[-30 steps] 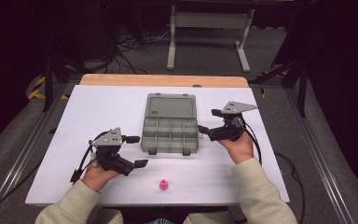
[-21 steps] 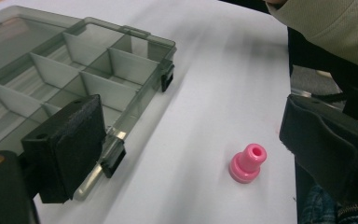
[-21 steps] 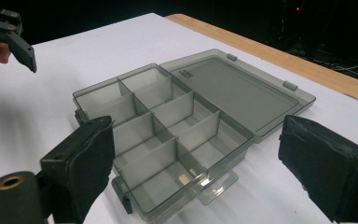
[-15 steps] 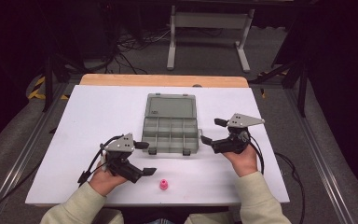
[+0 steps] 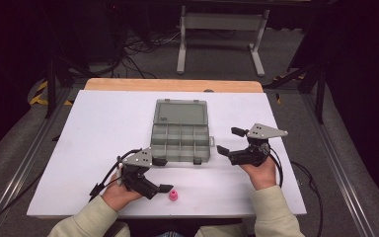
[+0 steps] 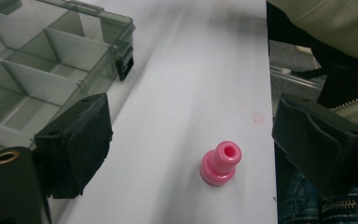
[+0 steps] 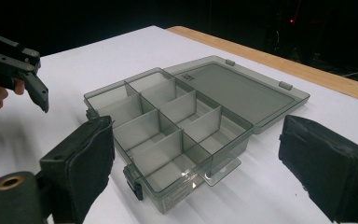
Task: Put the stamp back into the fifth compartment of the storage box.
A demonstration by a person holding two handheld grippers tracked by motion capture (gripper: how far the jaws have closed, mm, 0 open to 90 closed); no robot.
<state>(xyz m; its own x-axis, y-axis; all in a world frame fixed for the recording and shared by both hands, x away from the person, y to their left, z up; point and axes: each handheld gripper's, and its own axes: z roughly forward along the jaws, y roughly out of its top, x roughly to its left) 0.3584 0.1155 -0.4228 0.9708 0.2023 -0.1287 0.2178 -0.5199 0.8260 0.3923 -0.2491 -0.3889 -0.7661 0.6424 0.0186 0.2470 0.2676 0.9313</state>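
- White surface (image 5: 103,128) lies under everything, with a wooden edge along its far side and dark floor, cables and a metal stand beyond.
- Grey box (image 5: 180,136) sits mid-surface, lid folded flat behind it, compartments empty as far as I can see.
- Pink peg (image 5: 173,196) stands upright near the front edge, just beside the left gripper (image 5: 160,174) and apart from the box.
- Left gripper's fingers (image 6: 77,140) stand wide and have just been closing a little; the peg lies between them in the left gripper view (image 6: 220,163), untouched by either pad.
- Right gripper (image 5: 229,140) hovers to the right of the box with its fingers (image 7: 81,163) wide and holding nothing; they frame the box's near corner (image 7: 168,135) in the right gripper view.
- Risk: the peg is small and round-based, so a pad that arrives off-centre would likely tip it or roll it toward the front edge, which is near.
- Risk: one finger of the left gripper sits close over the box's front wall (image 6: 51,70); closing or swinging there could nudge the box and shift it.
- Risk: a pinch on the narrow neck rather than the wider base may let the peg slip or twist as it is lifted.
- Risk: cables trail from both grippers across the surface and could drag on the box.
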